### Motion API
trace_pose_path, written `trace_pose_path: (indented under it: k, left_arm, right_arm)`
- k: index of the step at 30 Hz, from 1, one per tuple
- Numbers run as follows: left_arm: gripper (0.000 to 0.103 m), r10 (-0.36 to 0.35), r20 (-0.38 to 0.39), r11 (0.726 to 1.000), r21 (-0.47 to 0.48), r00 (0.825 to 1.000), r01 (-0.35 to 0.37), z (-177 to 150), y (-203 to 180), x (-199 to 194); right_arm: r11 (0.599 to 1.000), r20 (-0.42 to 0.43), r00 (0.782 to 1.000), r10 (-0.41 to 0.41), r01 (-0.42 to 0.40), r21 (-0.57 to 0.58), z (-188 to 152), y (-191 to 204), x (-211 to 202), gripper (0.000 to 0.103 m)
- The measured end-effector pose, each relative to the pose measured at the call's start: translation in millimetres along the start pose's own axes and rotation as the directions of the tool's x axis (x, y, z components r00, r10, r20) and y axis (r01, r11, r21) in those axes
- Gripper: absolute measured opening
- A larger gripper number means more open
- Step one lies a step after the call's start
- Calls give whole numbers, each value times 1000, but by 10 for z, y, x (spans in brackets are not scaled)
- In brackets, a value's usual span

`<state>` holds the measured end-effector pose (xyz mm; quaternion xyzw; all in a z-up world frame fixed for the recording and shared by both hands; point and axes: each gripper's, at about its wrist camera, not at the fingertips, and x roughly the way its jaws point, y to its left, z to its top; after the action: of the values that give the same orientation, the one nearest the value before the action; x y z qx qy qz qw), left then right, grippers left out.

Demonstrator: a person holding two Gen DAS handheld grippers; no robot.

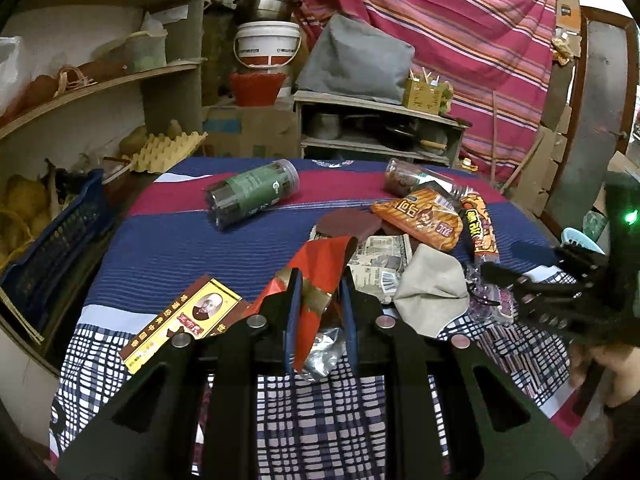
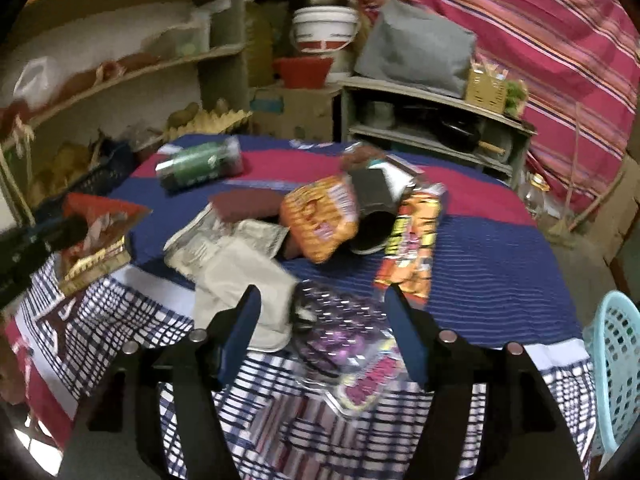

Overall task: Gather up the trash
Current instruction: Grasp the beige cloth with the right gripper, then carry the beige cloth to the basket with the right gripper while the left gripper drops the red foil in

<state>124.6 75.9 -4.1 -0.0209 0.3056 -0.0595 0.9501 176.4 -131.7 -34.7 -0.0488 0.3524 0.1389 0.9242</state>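
**Crinkled wrapper pinched, second claw spread over the litter**

Left wrist view: the left gripper (image 1: 318, 300) is clamped narrowly on a creased red foil wrapper (image 1: 320, 268), its silver lining hanging below. A flat yellow card box (image 1: 182, 320) lies left; a green-labelled cylindrical jar (image 1: 252, 192) lies far on the striped cloth (image 1: 180, 240).

Right wrist view: the right gripper (image 2: 324, 320) is held wide, nothing pinched, above a glossy purple packet (image 2: 344, 352). An orange snack bag (image 2: 320, 220) is seen beyond; a perforated pale-blue basket (image 2: 616, 360) stands right.

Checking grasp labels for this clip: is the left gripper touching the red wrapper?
Touching. In the left wrist view the left gripper has both blue pads closed on the red wrapper, which runs up between them.
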Motion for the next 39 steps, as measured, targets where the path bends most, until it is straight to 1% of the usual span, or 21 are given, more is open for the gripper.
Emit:
trace_pose_path:
  k: [2,4,5,6,9,10,14,17,19,26,32,34,37,39]
  left_arm:
    - [18,9,-7,1000,6,1000,-9,-2,14,14]
    - [18,17,-11,1000,7,1000,-17,3,40,23]
    - [18,18,-12,1000,5,1000,-18,5,54,22]
    - [18,18,-12,1000,2,1000,-18,9,73,24]
    - [18,22,-11,1000,2,1000,-22,26,94,29]
    - [18,22,-12,1000,0,1000,-22,34,95,35]
    - [18,15,-9,1000,-2,1000,-15,57,69,24]
    - [18,13,-4,1000,11,1000,-13,78,8,10]
    - [18,6,0,1000,17,1000,-6,105,-58,-1]
    - [18,-31,16,998,64,999,30,201,-453,-15]
    - [18,-95,15,988,127,995,93,273,-1008,57]
    - [18,-122,14,980,161,992,118,294,-1269,89]
    - [18,-156,17,970,190,988,150,313,-1617,132]
    - [18,-179,20,967,186,984,172,326,-1786,156]
  right_arm:
    - [1000,-25,1000,10,-10,2,-31,47,100,64]
    - [1000,-55,998,13,-13,-3,-64,85,228,61]
    - [1000,-65,998,15,-15,-7,-82,97,268,52]
    - [999,-76,997,32,-33,-9,-102,111,314,46]
    - [999,-65,997,33,-35,-32,-120,156,313,28]
    - [999,-71,997,39,-41,-33,-121,158,314,16]
    - [999,-30,998,53,-53,2,-129,45,164,9]
    - [998,11,999,45,-45,48,-133,-145,-30,9]
    - [998,33,999,24,-26,65,-142,-285,-173,9]
    - [988,85,993,-80,68,136,-272,-942,-686,9]
    - [961,111,975,-192,164,221,-461,-1590,-1117,9]
    - [946,114,966,-231,196,259,-556,-1864,-1277,9]
    - [927,103,961,-257,215,307,-667,-2195,-1407,9]
    - [921,92,961,-262,221,321,-716,-2354,-1434,9]
